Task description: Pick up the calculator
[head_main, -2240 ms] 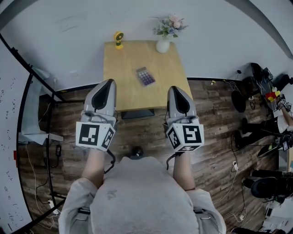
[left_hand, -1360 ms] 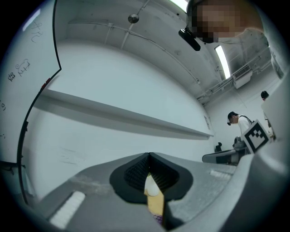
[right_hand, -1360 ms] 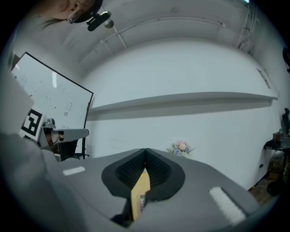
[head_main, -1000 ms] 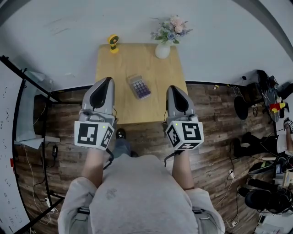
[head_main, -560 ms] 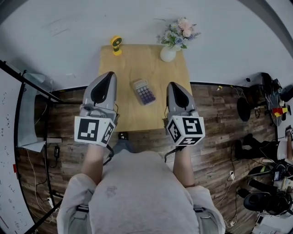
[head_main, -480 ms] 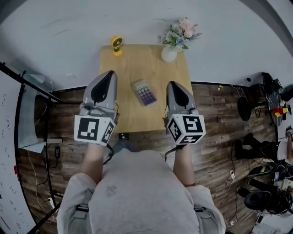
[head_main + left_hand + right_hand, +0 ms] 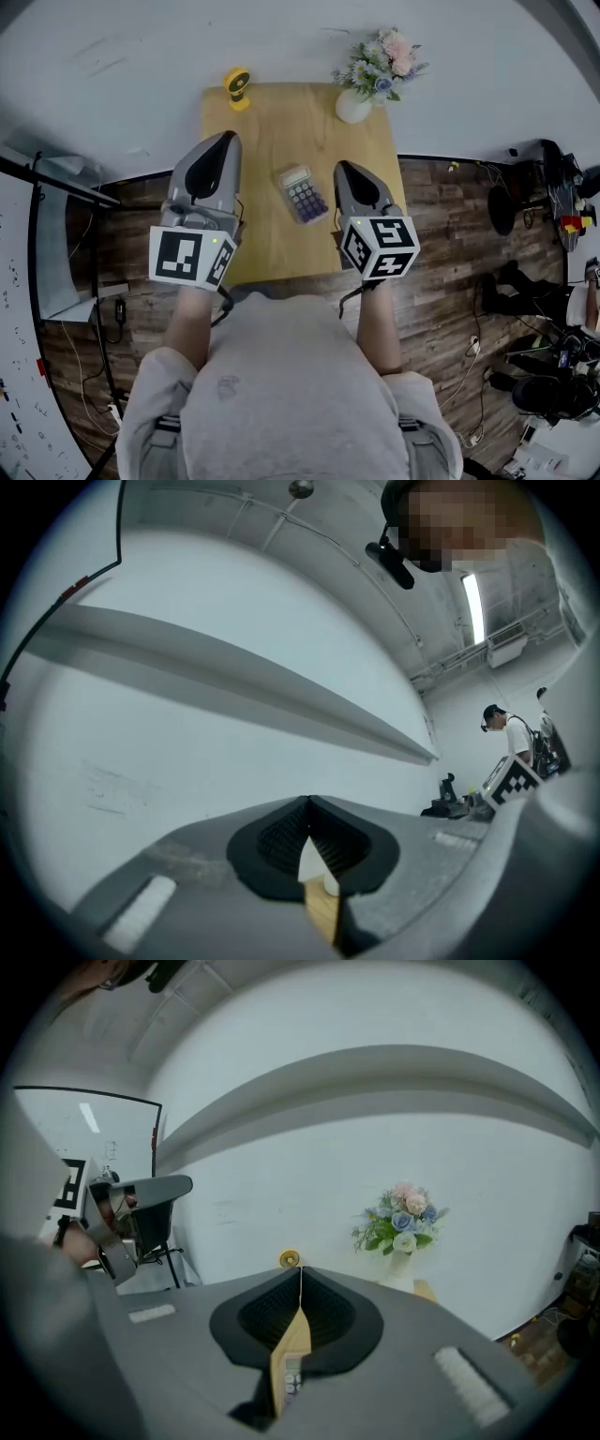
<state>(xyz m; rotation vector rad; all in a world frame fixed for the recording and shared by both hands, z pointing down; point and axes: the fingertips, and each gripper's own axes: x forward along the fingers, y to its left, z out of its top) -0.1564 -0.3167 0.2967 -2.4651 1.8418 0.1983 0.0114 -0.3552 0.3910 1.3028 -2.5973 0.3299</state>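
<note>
The person wears a light grey sweatshirt [image 7: 291,394] with sleeves [image 7: 150,398] ending near the elbows. The left gripper [image 7: 229,138] and right gripper [image 7: 339,167] have grey shells and black ribbed jaws. Each carries a white marker cube [image 7: 192,255] with black squares and trails a thin black cable [image 7: 226,307].

Only a strip of the calculator [image 7: 289,1379] shows through the slit between the right hand-held gripper's [image 7: 300,1277] pressed-together jaws. In the head view its key labels are too small to read, and the left hand-held gripper [image 7: 228,139] covers the table's [image 7: 281,122] left edge.
</note>
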